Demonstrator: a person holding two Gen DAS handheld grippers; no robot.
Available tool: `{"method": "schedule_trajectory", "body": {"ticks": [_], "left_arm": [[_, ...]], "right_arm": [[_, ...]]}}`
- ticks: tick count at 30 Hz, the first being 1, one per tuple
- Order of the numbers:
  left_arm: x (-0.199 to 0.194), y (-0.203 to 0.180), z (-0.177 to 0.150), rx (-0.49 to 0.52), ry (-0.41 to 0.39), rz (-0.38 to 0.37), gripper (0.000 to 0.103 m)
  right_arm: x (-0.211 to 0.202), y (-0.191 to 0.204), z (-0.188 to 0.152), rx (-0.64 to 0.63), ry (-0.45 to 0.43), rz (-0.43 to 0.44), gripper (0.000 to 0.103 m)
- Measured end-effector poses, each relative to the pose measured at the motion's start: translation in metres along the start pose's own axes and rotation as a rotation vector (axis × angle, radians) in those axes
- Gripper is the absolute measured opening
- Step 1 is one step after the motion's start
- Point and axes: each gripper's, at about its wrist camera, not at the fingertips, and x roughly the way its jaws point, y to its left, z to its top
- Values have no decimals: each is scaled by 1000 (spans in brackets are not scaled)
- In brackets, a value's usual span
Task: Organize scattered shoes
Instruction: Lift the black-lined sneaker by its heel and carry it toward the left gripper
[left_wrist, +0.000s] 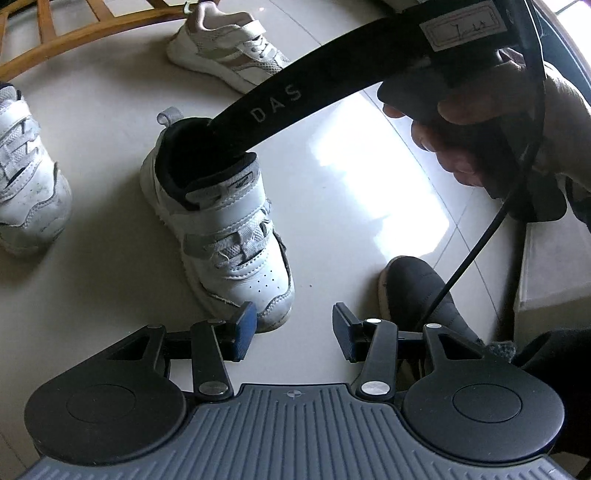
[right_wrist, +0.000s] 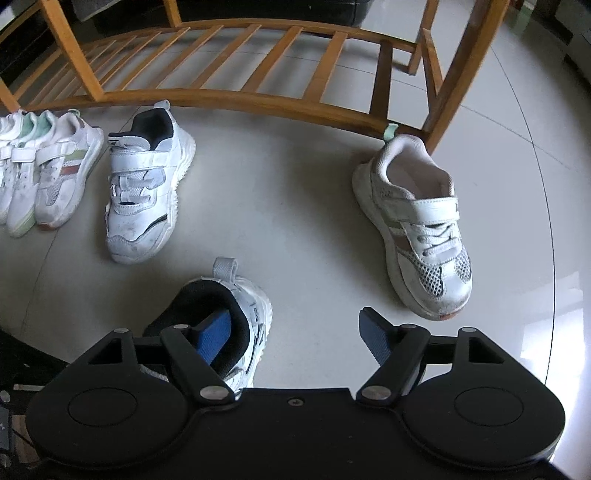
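Two claws work over a pale, glossy tiled floor (right_wrist: 280, 206), with window light glaring off the tiles to the right of the left claw. Beyond the right claw stands a low wooden slatted shoe rack (right_wrist: 258, 99), its bottom shelf bare where it can be seen.

The right claw (right_wrist: 295, 332) points steeply down with its jaws spread wide. Its left finger, with the blue pad (right_wrist: 216, 334), is sunk into the black-lined mouth of a white sneaker (right_wrist: 253, 308). The other finger hangs over bare tile, clear of the shoe's outer side. The shoe's right wall lies between the fingers, but they are not clamped on it: this claw is released. A hand (left_wrist: 480, 147) grips its handle, up and to the right of the left claw.

The left claw (left_wrist: 291, 325) is part open and holds nothing, with only floor between its pads. Its left pad (left_wrist: 245, 326) sits at the toe of the same sneaker; whether it touches cannot be told. That sneaker stands upright on the floor, ahead and left of the left claw, toe towards it.

Ahead and left of the right claw is a matching white sneaker (right_wrist: 144, 192), with a tight row of white shoes (right_wrist: 48, 170) further left. Ahead and to its right, a white mesh sneaker (right_wrist: 417, 229) stands with its heel by the rack's leg. Just right of the left claw is a dark slipper (left_wrist: 413, 291), crossed by a black cable (left_wrist: 480, 240).
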Motion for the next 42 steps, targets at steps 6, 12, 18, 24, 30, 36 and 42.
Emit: {"method": "schedule_trajectory", "body": {"ticks": [6, 12, 18, 24, 30, 36, 42], "left_arm": [[1, 10, -2, -33, 12, 35, 47], [-7, 20, -2, -61, -3, 57, 48], [-12, 19, -3, -42, -4, 63, 51], [-14, 22, -3, -43, 3, 64, 53], [-15, 31, -2, -79, -1, 79, 50], [-20, 40, -2, -101, -12, 92, 45], [-22, 47, 0, -131, -29, 101, 44]], "right_arm": [[5, 1, -2, -41, 33, -16, 81], [0, 5, -9, -92, 63, -52, 81], [-2, 14, -12, -192, 121, -93, 82], [1, 11, -15, -199, 210, -51, 82], [5, 7, -23, -143, 262, 55, 82], [11, -5, -32, -3, 299, 152, 76], [8, -10, -39, 41, 279, 151, 60]]}}
